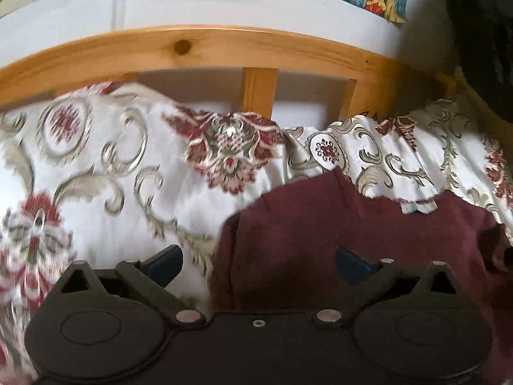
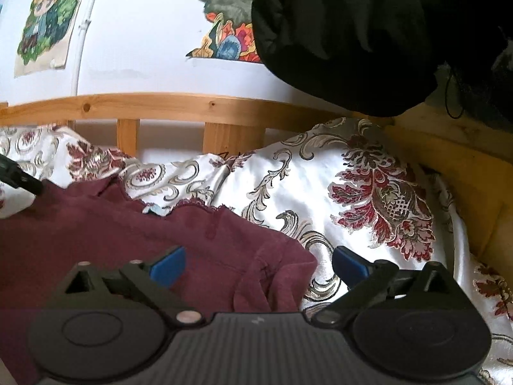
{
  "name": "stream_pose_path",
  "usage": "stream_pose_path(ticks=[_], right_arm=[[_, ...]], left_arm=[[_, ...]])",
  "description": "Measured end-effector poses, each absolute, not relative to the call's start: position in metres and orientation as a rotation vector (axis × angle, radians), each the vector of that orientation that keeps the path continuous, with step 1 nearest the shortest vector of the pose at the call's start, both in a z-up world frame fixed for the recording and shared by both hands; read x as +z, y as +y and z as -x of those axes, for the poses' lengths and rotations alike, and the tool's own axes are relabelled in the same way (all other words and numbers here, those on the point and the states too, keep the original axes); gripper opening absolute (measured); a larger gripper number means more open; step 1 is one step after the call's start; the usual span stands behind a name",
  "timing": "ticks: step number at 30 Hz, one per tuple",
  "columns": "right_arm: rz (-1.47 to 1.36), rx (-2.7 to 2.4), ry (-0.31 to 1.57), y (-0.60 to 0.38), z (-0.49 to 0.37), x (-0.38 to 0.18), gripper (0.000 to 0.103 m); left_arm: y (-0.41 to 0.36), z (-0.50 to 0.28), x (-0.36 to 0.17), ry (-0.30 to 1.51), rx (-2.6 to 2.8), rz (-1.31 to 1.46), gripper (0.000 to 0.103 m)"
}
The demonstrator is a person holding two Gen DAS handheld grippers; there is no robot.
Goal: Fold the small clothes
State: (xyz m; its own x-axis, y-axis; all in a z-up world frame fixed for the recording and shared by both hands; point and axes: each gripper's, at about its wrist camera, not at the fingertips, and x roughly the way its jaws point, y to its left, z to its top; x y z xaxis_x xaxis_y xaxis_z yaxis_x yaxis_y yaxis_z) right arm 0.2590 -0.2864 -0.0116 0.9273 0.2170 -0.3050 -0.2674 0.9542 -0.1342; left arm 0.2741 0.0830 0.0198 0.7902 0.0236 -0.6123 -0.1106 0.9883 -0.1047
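The left gripper [image 1: 258, 263] is holding its blue fingers [image 1: 166, 261] spread, empty, over the left edge of the maroon garment [image 1: 352, 231]. The right gripper [image 2: 258, 264] is likewise gaping over its right edge (nothing pinched). The garment is lying on the floral bedspread [image 2: 368, 199], near the wooden bed rail [image 1: 198, 48].

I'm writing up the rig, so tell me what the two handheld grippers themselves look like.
Both match: the left gripper and right gripper have matte black plastic bodies with two round disc housings, triangular cut-outs, silver pivot pins and blue finger pads. The right one's centre plate is ribbed grey; the left's is smooth black with a small screw. No cables or sleeves show.
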Motion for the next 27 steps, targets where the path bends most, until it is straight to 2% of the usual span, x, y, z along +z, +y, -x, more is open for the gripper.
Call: stream_pose_path(ticks=[5, 8, 11, 13, 17, 18, 19, 21, 27], right_arm=[[0.281, 0.196, 0.267, -0.275, -0.256, -0.021, 0.1], [0.357, 0.207, 0.222, -0.266, -0.249, -0.024, 0.09], [0.384, 0.235, 0.231, -0.259, -0.247, -0.029, 0.072], [0.384, 0.248, 0.272, -0.256, -0.25, -0.032, 0.054], [0.309, 0.248, 0.365, -0.263, -0.261, -0.037, 0.046], [0.28, 0.244, 0.382, -0.267, -0.264, -0.038, 0.038], [0.253, 0.241, 0.395, -0.27, -0.266, -0.038, 0.024], [0.205, 0.232, 0.408, -0.277, -0.269, -0.037, 0.009], [0.129, 0.196, 0.346, -0.292, -0.263, -0.016, 0.008]], left_arm=[[0.074, -0.251, 0.0, 0.682, 0.103, 0.072, 0.101], [0.072, -0.245, -0.012, 0.712, 0.129, 0.037, 0.102], [0.076, -0.239, -0.024, 0.73, 0.132, 0.07, 0.102], [0.083, -0.235, -0.029, 0.732, 0.14, 0.132, 0.102], [0.089, -0.233, -0.031, 0.734, 0.142, 0.189, 0.102], [0.088, -0.232, -0.031, 0.734, 0.141, 0.187, 0.102], [0.088, -0.232, -0.031, 0.734, 0.141, 0.183, 0.102], [0.086, -0.231, -0.031, 0.732, 0.142, 0.18, 0.102], [0.087, -0.231, -0.022, 0.722, 0.117, 0.15, 0.102]])
